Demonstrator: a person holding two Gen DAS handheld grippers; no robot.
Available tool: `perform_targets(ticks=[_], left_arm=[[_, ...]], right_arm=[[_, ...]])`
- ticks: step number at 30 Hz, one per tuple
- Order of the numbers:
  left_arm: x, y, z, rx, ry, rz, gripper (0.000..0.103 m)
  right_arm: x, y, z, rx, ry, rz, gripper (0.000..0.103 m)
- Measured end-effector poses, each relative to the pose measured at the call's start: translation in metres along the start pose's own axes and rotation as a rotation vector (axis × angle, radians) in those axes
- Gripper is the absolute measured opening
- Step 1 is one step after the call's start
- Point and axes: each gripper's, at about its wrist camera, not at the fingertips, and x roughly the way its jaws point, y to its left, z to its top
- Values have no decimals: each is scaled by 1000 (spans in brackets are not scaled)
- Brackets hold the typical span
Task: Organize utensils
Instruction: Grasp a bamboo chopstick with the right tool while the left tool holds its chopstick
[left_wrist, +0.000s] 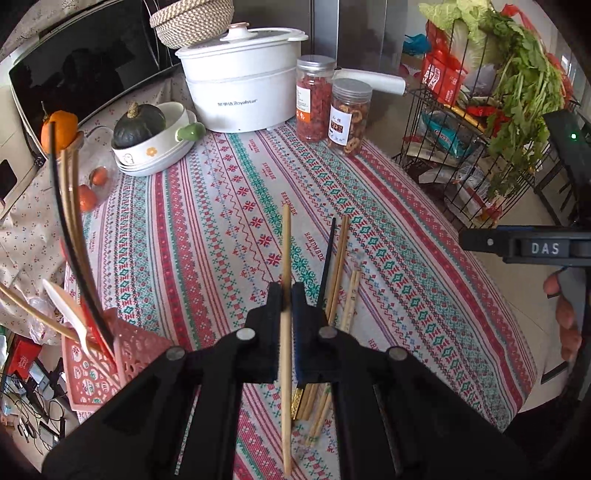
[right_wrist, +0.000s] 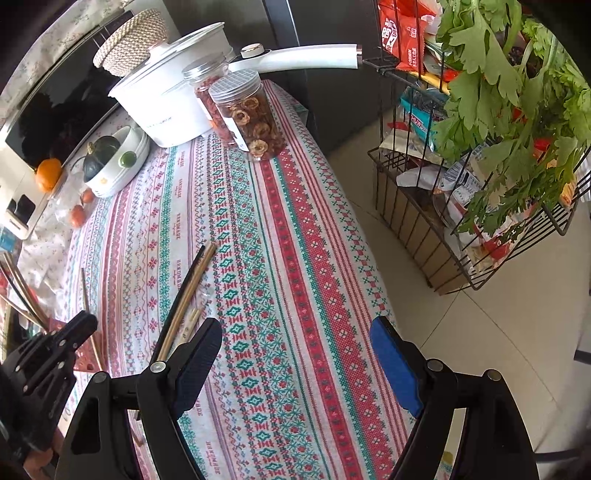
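My left gripper (left_wrist: 286, 295) is shut on a single light wooden chopstick (left_wrist: 285, 258), held above the patterned tablecloth; it also shows in the right wrist view (right_wrist: 85, 291). Several more chopsticks (left_wrist: 338, 266), wooden and one black, lie on the cloth just right of it, and show in the right wrist view (right_wrist: 186, 295). A pink utensil basket (left_wrist: 110, 354) at the left table edge holds chopsticks and a white spoon (left_wrist: 68, 310). My right gripper (right_wrist: 295, 343) is open and empty over the cloth, right of the loose chopsticks.
A white electric pot (left_wrist: 240, 92), two snack jars (left_wrist: 349, 114), a bowl with a squash (left_wrist: 147, 136) and tomatoes (left_wrist: 88, 195) stand at the back. A wire rack with greens (right_wrist: 498, 166) stands right of the table, over the floor.
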Motion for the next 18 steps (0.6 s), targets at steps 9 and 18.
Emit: perform_targets(ticks=[9, 18], left_arm=[[-71, 33, -31, -3, -150, -42, 6], [-99, 85, -55, -158, -209, -107, 6]], right_arm=[[7, 30, -9, -23, 10, -1, 84], [23, 63, -8, -44, 20, 2, 84]])
